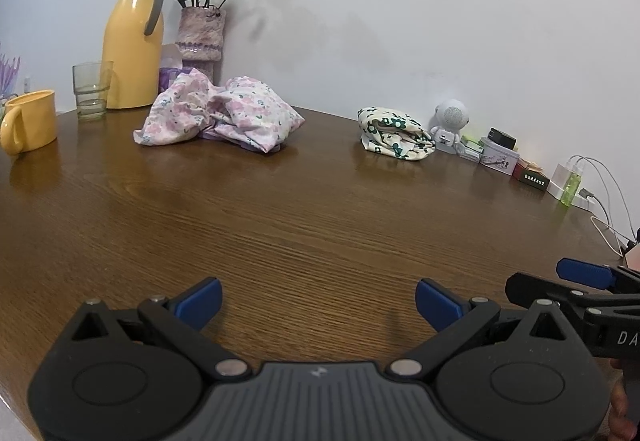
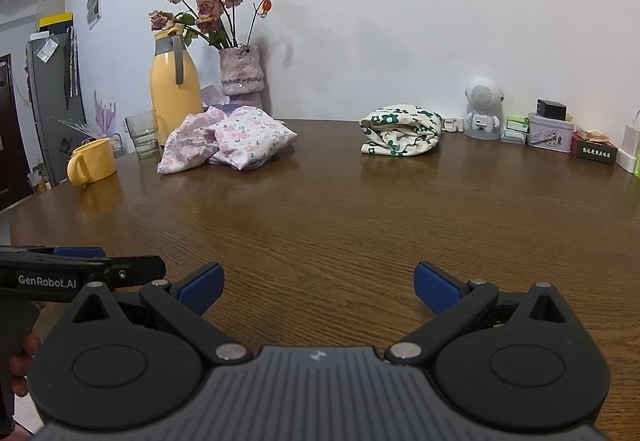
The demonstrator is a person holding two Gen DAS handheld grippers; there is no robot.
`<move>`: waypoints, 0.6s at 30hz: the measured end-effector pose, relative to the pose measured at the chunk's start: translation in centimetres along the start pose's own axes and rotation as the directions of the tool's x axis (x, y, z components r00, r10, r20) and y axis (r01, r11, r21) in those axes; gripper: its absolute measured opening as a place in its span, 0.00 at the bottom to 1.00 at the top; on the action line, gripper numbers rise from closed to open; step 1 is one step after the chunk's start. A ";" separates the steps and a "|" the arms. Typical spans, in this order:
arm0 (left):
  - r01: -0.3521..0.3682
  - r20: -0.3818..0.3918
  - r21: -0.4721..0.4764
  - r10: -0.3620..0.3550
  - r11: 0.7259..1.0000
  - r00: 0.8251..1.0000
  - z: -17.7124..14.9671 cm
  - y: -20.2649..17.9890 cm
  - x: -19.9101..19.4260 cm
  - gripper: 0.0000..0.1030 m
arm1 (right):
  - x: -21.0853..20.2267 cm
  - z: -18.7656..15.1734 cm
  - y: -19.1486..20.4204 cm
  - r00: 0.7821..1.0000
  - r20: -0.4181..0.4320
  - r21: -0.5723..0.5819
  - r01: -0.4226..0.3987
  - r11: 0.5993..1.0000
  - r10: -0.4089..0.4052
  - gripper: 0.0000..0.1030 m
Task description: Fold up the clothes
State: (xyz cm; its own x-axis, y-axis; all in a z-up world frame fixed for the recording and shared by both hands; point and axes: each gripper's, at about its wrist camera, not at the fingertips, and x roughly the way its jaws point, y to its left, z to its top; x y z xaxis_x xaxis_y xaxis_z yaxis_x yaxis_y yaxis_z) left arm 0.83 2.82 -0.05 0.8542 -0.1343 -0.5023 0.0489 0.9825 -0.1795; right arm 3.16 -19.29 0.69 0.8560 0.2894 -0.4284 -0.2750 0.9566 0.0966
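Two grippers hover low over the wooden table (image 2: pixel 320 209), the left gripper (image 1: pixel 318 301) and the right gripper (image 2: pixel 319 287), jaws spread wide, pinching nothing. "GenRobot.AI" is written on the left one. Far at 11 o'clock lies the crumpled pink floral garment (image 2: pixel 228 145), long axis left to right; at 1 o'clock lies the folded green floral cloth (image 2: pixel 400 131).

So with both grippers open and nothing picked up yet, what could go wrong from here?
1. The crumpled pink floral garment lies right by the glass and yellow mug; dragging it out might topple them.
2. The left gripper and right gripper sit side by side, so they could collide when reaching.
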 end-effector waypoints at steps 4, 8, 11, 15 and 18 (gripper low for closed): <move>0.000 0.001 0.001 0.000 1.000 1.000 0.0 0.1 0.0 1.00 | -0.1 0.0 -0.1 1.000 0.003 0.001 -0.001 1.000 0.001 1.00; 0.001 0.002 0.004 -0.001 1.000 1.000 0.0 0.1 -0.1 1.00 | 0.0 0.1 0.0 1.000 0.004 0.001 -0.001 1.000 0.001 1.00; 0.004 0.004 0.007 -0.004 1.000 1.000 0.0 0.1 -0.1 1.00 | -0.1 0.1 0.1 1.000 0.004 0.000 0.000 1.000 0.000 1.00; 0.005 0.004 0.007 -0.005 1.000 1.000 -0.1 0.1 -0.2 1.00 | 0.0 0.0 0.0 1.000 0.004 0.002 0.000 1.000 0.000 1.00; 0.005 0.003 0.006 -0.005 1.000 1.000 -0.1 0.1 -0.1 1.00 | 0.0 0.0 0.1 1.000 0.004 0.001 0.000 1.000 0.000 1.00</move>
State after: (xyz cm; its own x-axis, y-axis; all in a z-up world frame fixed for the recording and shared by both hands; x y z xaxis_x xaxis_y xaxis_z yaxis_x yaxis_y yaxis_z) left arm 0.66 2.97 -0.10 0.8554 -0.1392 -0.4989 0.0567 0.9826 -0.1769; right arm 3.12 -19.22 0.74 0.8578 0.2898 -0.4244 -0.2746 0.9565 0.0981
